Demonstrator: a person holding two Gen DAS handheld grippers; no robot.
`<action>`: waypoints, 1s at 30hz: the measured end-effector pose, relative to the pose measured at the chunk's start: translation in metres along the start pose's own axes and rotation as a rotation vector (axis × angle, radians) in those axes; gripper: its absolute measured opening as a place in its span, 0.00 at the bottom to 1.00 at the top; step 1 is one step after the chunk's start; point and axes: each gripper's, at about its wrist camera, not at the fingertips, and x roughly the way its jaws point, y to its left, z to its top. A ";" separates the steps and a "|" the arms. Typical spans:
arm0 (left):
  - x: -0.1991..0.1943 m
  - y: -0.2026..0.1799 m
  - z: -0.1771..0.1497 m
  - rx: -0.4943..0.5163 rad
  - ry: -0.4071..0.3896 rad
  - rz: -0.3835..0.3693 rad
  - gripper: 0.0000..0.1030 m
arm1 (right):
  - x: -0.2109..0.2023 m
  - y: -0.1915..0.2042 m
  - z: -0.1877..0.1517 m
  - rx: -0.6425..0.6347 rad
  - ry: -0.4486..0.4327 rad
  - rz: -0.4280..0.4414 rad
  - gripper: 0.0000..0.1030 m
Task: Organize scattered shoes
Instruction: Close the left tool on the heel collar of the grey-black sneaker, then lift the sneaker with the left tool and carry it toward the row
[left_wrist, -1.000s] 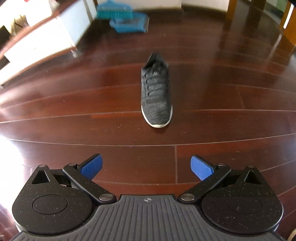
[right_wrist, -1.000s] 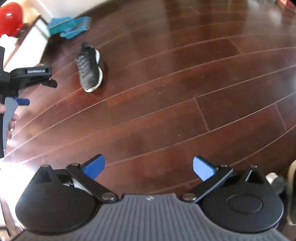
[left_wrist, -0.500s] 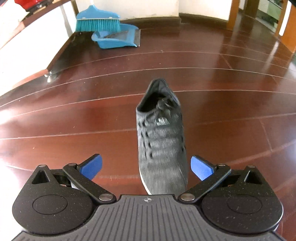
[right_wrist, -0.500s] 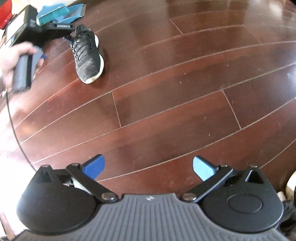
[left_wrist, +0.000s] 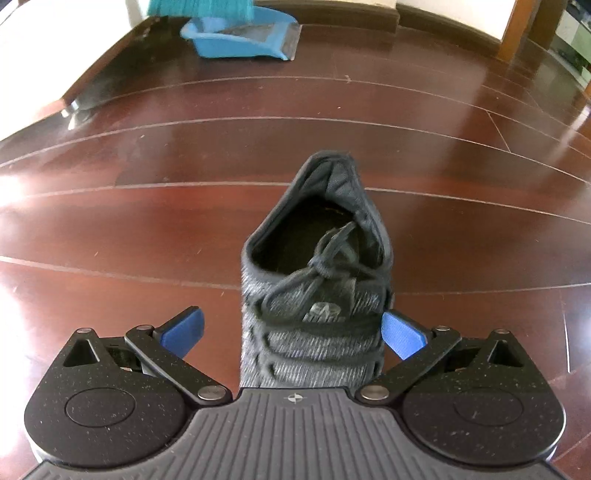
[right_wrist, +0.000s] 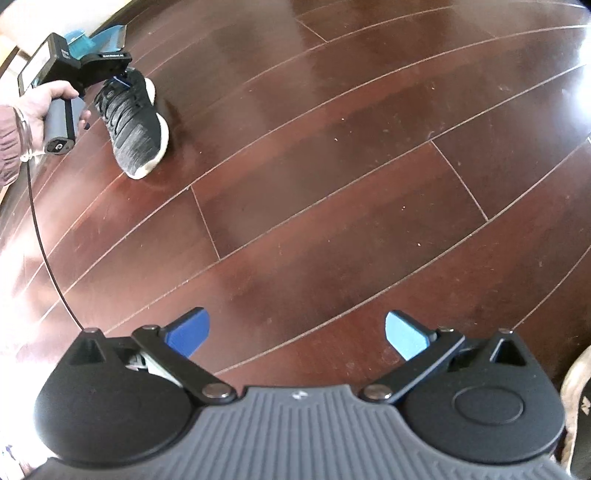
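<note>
A dark grey knit sneaker (left_wrist: 314, 295) with black laces and a white sole lies on the dark wooden floor, its heel pointing away from me. My left gripper (left_wrist: 291, 330) straddles the laced middle of the shoe, open, with a blue pad on each side; the right pad looks close to the upper. From the right wrist view the same sneaker (right_wrist: 133, 118) is at the upper left, a hand holding the left gripper over its heel end. My right gripper (right_wrist: 295, 334) hovers open over bare floor with nothing between its fingers.
A blue dustpan (left_wrist: 243, 37) and a teal brush (left_wrist: 199, 7) sit by the far wall. A white cabinet base (left_wrist: 74, 92) stands at the left. Wooden furniture legs (left_wrist: 517, 29) rise at the far right. Part of another shoe (right_wrist: 576, 406) shows at the lower right edge.
My left gripper has moved forward and down over the sneaker, which now sits between its open fingers. The right gripper shifted slightly; the shoe has not moved.
</note>
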 end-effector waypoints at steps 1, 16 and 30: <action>0.007 -0.001 -0.001 0.010 0.011 -0.003 0.99 | 0.003 0.000 0.001 0.013 0.006 0.009 1.00; -0.014 0.019 -0.055 -0.083 0.119 -0.164 0.53 | -0.003 0.005 -0.026 -0.008 0.063 0.030 1.00; -0.099 -0.007 -0.181 -0.033 0.166 -0.247 0.52 | -0.065 -0.055 -0.067 0.039 0.011 0.027 1.00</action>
